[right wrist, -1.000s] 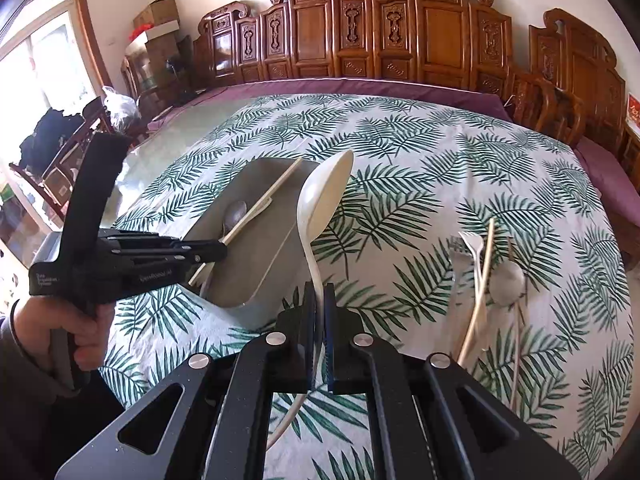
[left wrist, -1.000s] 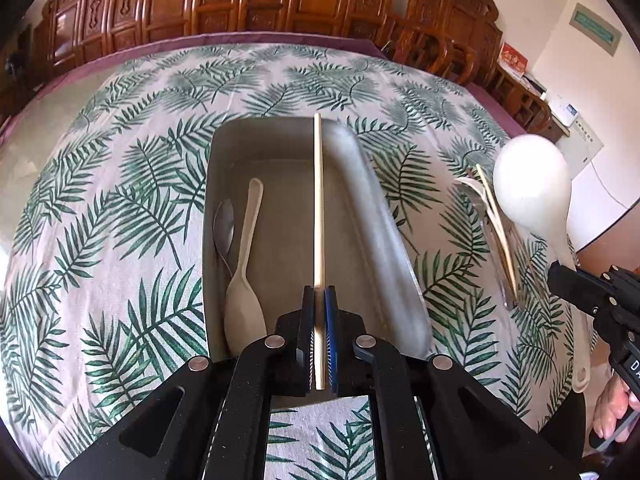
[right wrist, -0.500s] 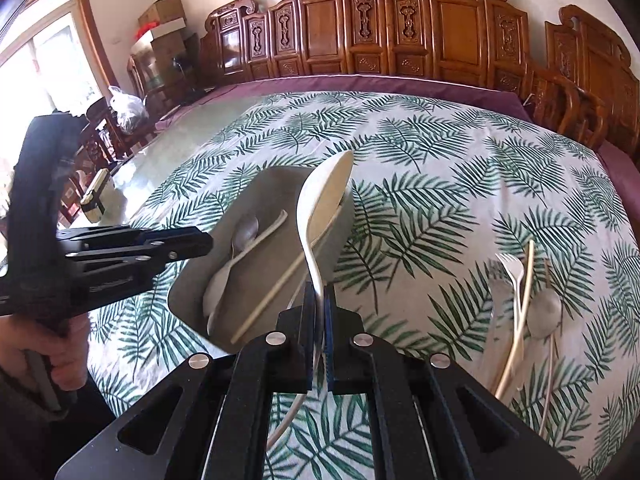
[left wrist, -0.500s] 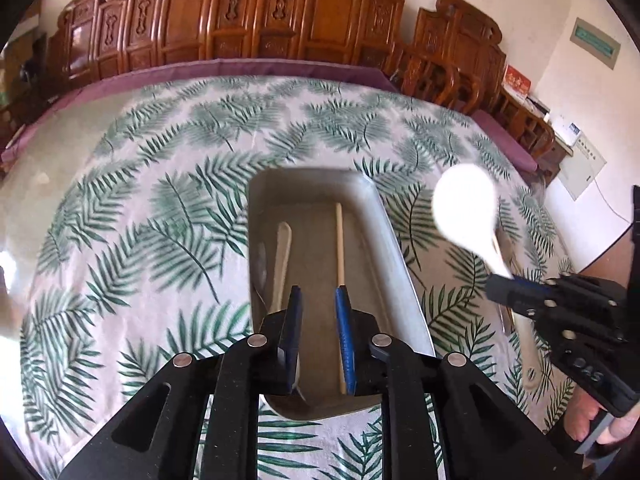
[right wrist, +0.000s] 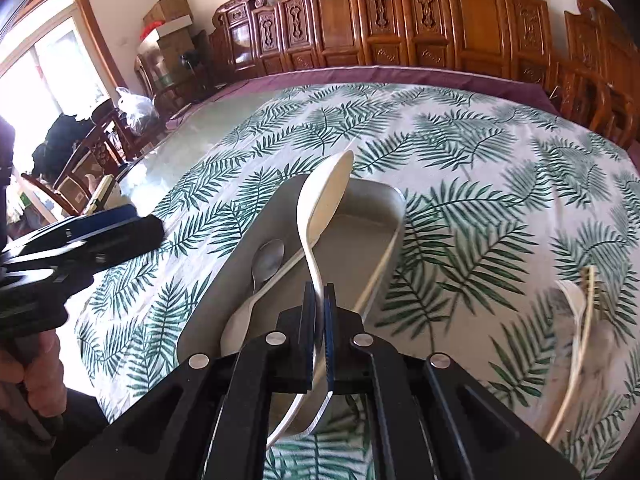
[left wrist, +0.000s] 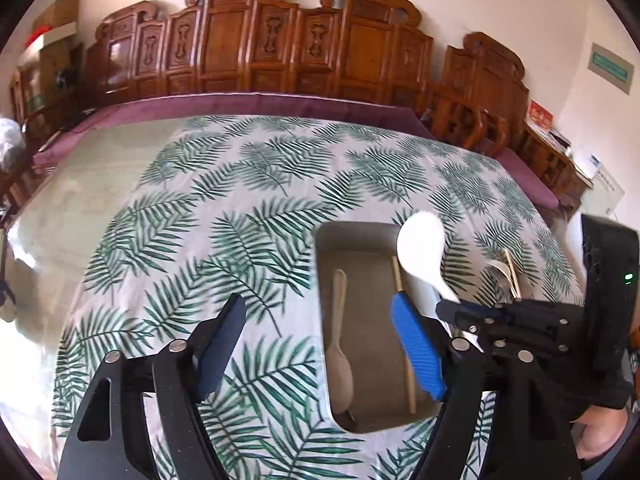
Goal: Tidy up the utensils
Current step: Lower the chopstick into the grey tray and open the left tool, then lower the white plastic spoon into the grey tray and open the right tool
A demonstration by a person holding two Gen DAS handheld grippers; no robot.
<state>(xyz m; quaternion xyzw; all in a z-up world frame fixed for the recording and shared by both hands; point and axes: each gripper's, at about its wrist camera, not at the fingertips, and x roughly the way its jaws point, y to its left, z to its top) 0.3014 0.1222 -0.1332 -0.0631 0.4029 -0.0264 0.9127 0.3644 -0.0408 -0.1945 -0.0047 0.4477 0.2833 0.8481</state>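
Ladle (right wrist: 324,200) stands lengthwise over tray (right wrist: 384,196), bowl pointing away — right gripper (right wrist: 319,332) fingers clamp its handle; left gripper (left wrist: 320,356) fingers opening, empty.

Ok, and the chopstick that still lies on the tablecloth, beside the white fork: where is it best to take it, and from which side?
The near half of the chopstick, probably, from straight above, pinching across it. It lies flat on the tablecloth, long and thin, so no side approach gets under it. The white fork crowds its far end, though that area is blurred.
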